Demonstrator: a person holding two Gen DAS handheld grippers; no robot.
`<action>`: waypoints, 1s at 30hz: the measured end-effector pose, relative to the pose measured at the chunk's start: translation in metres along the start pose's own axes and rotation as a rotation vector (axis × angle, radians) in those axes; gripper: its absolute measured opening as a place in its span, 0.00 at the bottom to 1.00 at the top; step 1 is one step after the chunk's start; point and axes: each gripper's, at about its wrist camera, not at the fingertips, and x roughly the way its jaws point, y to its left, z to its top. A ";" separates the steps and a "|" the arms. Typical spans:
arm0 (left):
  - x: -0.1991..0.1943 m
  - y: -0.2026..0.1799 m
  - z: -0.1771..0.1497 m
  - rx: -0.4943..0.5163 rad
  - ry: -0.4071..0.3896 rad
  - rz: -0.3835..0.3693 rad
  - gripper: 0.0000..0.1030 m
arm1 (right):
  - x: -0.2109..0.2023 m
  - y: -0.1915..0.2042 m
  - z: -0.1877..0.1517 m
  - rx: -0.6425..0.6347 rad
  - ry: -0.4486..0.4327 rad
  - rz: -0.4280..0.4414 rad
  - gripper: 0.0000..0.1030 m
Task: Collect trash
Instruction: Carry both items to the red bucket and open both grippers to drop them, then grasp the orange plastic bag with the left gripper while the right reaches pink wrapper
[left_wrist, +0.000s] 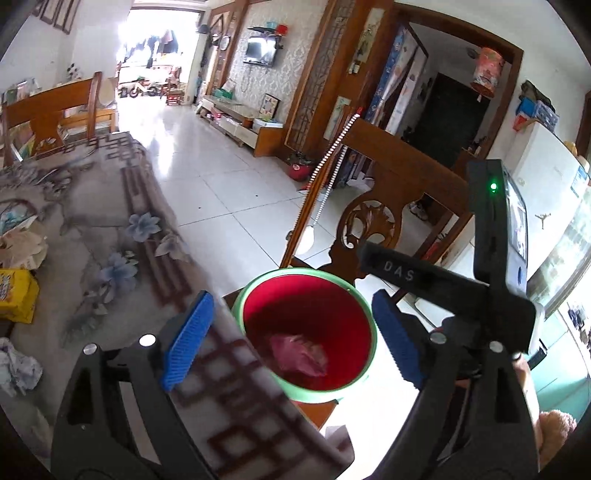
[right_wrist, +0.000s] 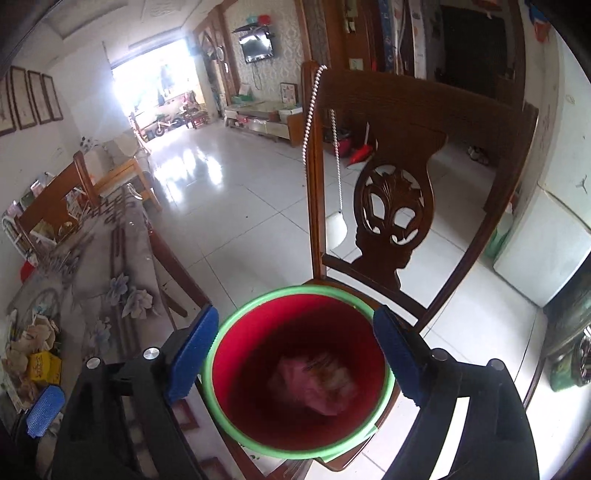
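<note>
Two sets of tongs hang released over a red bucket (right_wrist: 299, 373) with a green rim, which stands on a wooden chair (right_wrist: 399, 206). Left tongs (left_wrist: 291, 339) and right tongs (right_wrist: 295, 358) both gape wide with nothing between their blue pads. Pink crumpled trash (right_wrist: 317, 384) lies at the bucket's bottom. "DAS" is printed on a black bar (left_wrist: 413, 277) in the left view. Left of the chair, the counter (left_wrist: 96, 206) carries a yellow packet (left_wrist: 16, 295), its writing unreadable.
</note>
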 end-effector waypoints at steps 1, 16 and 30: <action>-0.006 0.004 -0.002 -0.013 -0.005 0.005 0.82 | -0.002 0.003 0.000 -0.009 -0.007 -0.001 0.82; -0.125 0.138 -0.028 -0.078 -0.047 0.326 0.89 | -0.007 0.063 -0.003 -0.138 -0.010 0.026 0.85; -0.221 0.357 -0.094 -0.424 0.243 0.877 0.93 | -0.002 0.183 -0.044 -0.275 0.314 0.520 0.90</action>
